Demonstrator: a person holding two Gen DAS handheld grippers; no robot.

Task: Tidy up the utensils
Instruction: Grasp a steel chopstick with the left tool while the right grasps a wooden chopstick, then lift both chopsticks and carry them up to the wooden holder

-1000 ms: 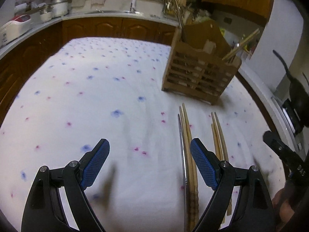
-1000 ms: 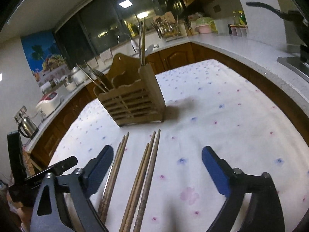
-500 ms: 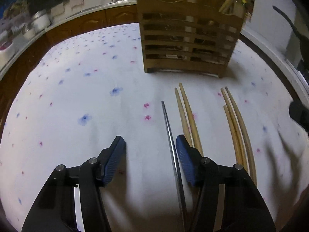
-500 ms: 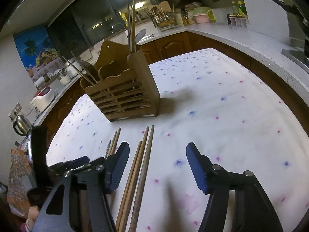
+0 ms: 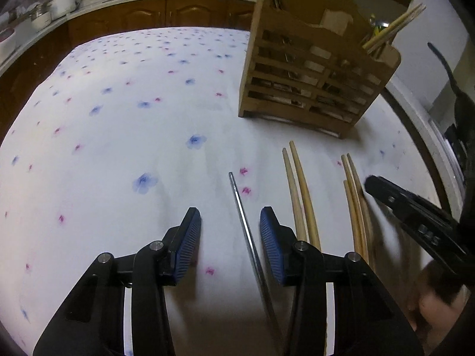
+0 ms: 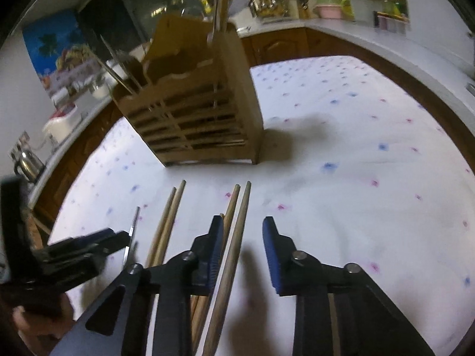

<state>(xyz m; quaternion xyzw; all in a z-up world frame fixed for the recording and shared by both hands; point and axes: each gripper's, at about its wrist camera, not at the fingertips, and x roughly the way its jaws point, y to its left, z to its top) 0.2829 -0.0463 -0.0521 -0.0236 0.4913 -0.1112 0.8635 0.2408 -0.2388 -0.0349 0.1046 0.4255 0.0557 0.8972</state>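
Since the earlier frames both grippers have descended toward the utensils on the table (image 5: pixel 98 160), and their jaws have just been closing.

The left gripper (image 5: pixel 230 247) now straddles the metal chopstick (image 5: pixel 242 216); the rod lies near the right pad, with no pad pressing on it, so the jaws stand part open. This rod appears thin, stiff, smooth and probably slippery; a grip near mid-length should limit rolling.

The wooden chopsticks (image 6: pixel 166 222) lie next, in a pair and a group of three, all pointing at the wooden holder (image 6: pixel 196 118), which stands toward the far edge.

The right gripper (image 6: pixel 242 249) brackets the rightmost wooden chopstick (image 6: pixel 234 240), close beside the left pad; contact cannot be confirmed. It is likely light, rigid and grippier than the metal one.

No legible brand or label is visible.
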